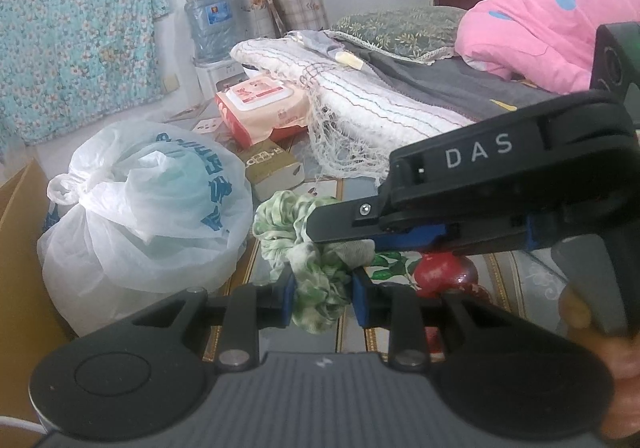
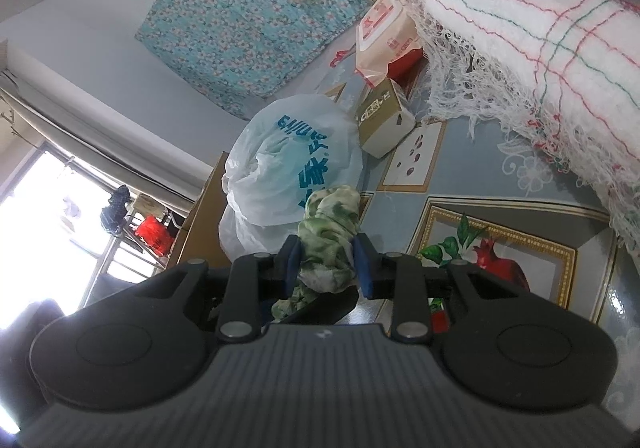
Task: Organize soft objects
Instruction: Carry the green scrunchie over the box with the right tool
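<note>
Both grippers grip the same green-and-white patterned cloth (image 1: 304,248), a crumpled soft piece held above a blue floor mat (image 2: 520,175) printed with gold-framed fruit pictures. In the left wrist view, the left gripper (image 1: 323,298) has its blue-padded jaws clamped on the lower bunch of the cloth, which squeezes up between the pads and spreads out above them. The right gripper (image 1: 340,238) reaches in from the right side of that view, a black tool marked "DAS", and its jaws are pressed together on the cloth's upper part, where a grey-white fold shows under its tip. The right wrist view confirms this: the right gripper (image 2: 326,266) has the cloth pinched between its blue pads, with the fabric standing up beyond them and a tail hanging below. A fingertip of the person's right hand (image 1: 576,308) rests on the right tool's handle. Just behind the cloth sits a tied white plastic bag (image 1: 152,203) with blue lettering, next to a cardboard box edge (image 1: 20,215). Farther back lie a small brown carton (image 1: 276,167), a pink wet-wipe pack (image 1: 260,103) and a white fringed blanket (image 1: 368,111) draped over a bed, with a pink spotted pillow (image 1: 552,27) on the bed. A teal floral sheet (image 1: 76,35) hangs on the wall.
</note>
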Demonstrator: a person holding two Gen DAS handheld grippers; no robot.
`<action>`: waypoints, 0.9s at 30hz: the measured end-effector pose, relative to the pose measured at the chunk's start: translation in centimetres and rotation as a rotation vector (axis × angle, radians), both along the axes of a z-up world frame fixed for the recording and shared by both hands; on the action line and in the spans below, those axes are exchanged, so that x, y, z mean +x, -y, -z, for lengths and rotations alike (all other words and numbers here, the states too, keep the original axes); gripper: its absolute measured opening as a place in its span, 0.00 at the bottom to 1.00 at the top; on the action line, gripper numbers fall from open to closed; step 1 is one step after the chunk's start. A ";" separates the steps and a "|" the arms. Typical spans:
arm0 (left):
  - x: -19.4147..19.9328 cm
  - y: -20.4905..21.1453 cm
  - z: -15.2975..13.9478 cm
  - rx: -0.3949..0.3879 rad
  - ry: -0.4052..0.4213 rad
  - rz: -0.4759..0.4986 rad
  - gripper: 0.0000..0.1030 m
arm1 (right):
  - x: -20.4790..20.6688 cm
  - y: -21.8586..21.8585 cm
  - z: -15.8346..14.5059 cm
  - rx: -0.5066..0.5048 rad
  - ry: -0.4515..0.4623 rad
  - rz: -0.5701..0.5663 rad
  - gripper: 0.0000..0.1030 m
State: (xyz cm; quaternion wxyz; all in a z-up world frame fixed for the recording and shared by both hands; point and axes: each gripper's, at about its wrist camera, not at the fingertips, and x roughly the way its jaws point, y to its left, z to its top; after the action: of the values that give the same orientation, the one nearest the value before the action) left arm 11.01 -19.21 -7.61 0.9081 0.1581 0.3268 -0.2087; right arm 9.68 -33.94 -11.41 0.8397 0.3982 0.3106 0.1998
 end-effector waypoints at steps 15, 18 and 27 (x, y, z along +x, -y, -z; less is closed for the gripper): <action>-1.1 -0.2 -0.8 -0.008 0.026 0.000 0.29 | -0.8 -0.2 -0.8 0.008 0.024 -0.002 0.28; -1.2 -0.2 -0.9 -0.009 0.029 0.000 0.29 | -1.0 -0.2 -0.9 0.009 0.026 -0.002 0.28; -2.3 -1.1 -3.3 -0.024 0.095 -0.017 0.29 | -1.4 -1.0 -3.5 0.017 0.086 -0.027 0.29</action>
State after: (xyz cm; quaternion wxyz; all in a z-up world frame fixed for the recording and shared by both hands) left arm 8.74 -18.09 -4.35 0.9262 0.1540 0.2821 -0.1970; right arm 8.27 -32.94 -7.95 0.8462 0.3920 0.2777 0.2305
